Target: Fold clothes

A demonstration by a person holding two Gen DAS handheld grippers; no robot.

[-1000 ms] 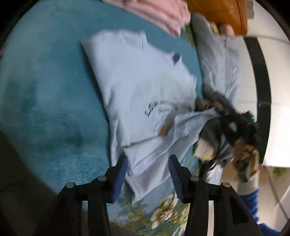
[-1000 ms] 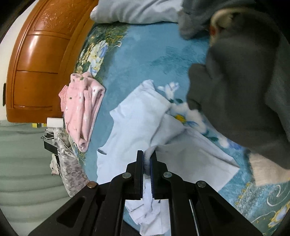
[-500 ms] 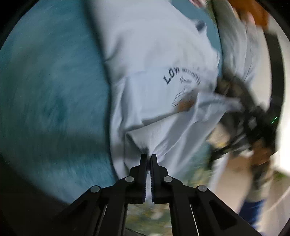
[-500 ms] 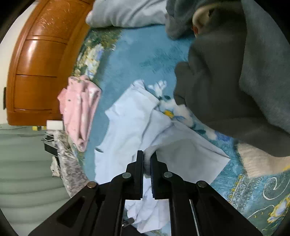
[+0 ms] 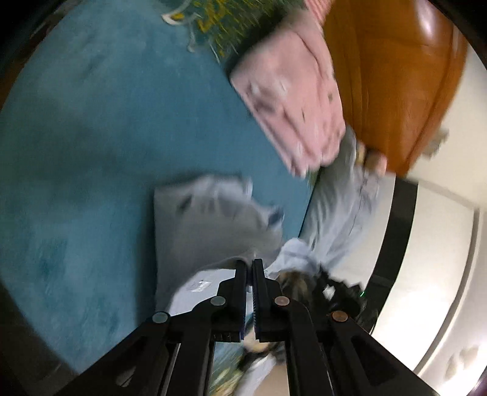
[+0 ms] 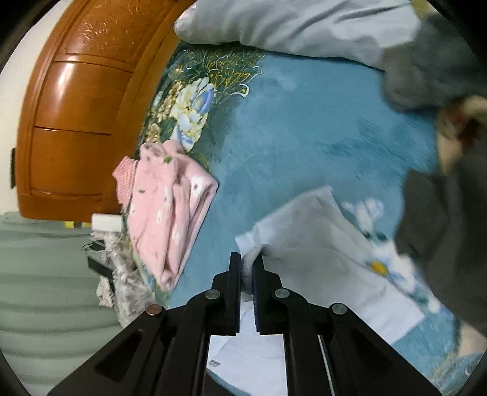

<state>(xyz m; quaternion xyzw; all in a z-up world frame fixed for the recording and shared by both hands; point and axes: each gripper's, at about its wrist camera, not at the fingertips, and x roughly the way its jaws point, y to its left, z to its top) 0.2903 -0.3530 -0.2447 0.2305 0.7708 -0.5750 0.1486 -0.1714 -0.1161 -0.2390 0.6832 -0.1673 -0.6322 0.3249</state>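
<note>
A pale blue T-shirt is lying on a teal bedspread that is showing gold, white and blue flowers. A pink garment is carrying small white and dark specks. The headboard is glowing orange-brown.

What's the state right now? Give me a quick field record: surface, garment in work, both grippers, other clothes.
surface: teal floral blanket
garment in work: pale blue T-shirt, partly folded
left gripper: jaws shut on the shirt's edge
right gripper: jaws shut on a bunched shirt edge
folded already: pink garment, beside the wooden headboard
other: grey clothes at the far side
</note>
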